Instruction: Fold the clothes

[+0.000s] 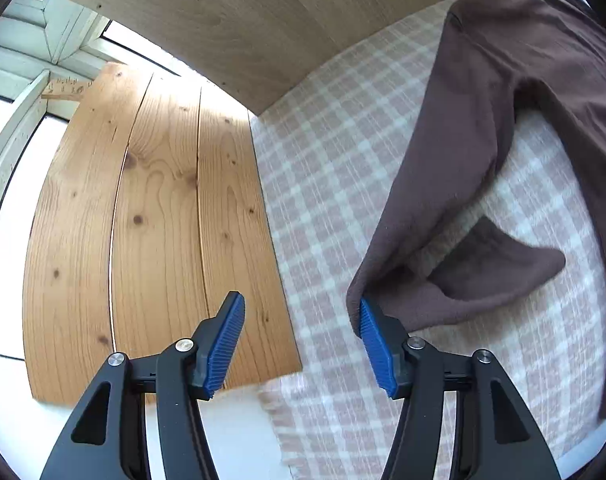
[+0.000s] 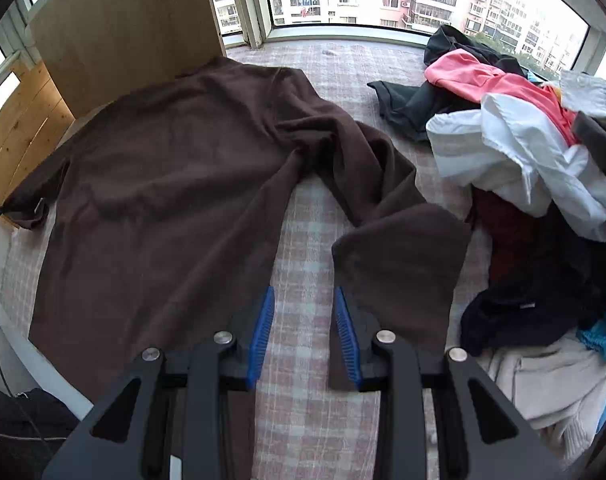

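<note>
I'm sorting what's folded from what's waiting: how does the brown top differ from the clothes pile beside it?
The brown top is a single garment spread mostly flat on the checked blanket; the clothes pile is many garments heaped and crumpled. The top is one dark colour; the pile mixes white, pink, black and blue. Both lie on the same blanket, unfolded.
</note>
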`<state>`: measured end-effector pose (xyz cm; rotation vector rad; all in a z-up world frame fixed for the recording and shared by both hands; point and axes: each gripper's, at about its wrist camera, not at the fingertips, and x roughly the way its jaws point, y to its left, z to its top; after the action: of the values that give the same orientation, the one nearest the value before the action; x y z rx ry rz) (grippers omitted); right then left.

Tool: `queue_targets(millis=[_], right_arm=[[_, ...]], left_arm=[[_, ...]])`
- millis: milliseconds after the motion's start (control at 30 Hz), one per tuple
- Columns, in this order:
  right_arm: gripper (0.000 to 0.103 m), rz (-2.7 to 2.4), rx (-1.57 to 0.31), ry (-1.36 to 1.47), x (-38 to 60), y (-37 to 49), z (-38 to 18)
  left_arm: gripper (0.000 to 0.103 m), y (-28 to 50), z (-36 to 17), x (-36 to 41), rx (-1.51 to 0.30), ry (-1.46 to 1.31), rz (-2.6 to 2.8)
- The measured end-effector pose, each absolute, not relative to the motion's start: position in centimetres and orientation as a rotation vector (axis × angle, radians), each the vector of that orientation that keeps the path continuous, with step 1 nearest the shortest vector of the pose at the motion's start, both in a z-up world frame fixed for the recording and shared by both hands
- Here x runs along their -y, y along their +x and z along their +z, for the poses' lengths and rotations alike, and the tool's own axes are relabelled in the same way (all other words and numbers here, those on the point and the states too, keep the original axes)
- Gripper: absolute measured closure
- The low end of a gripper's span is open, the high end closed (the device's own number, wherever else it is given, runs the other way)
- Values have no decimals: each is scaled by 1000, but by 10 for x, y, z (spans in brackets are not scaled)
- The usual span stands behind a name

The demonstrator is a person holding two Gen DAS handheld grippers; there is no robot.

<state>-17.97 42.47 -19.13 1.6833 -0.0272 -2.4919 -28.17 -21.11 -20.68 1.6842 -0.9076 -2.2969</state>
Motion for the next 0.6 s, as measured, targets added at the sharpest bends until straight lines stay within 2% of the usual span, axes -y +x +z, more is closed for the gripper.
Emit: queue_targets(millis=[267,400,500,600], right_arm=[[72,-2408,115,1776,-420,-113,-228],[72,-2389,80,1742,-405,-99,-224],[72,-2375,47,1736,-400,-87,-229],[72,-2354,88,1758,-404,-74,-242]], left_arm=[[47,-229,-224,248,912,1805,-2195],[49,-212,-210,244,748,1765,-2306],[49,-183,-201,213,568,1829,-2525],[49,-154,-215,169,498,1940,-2659]])
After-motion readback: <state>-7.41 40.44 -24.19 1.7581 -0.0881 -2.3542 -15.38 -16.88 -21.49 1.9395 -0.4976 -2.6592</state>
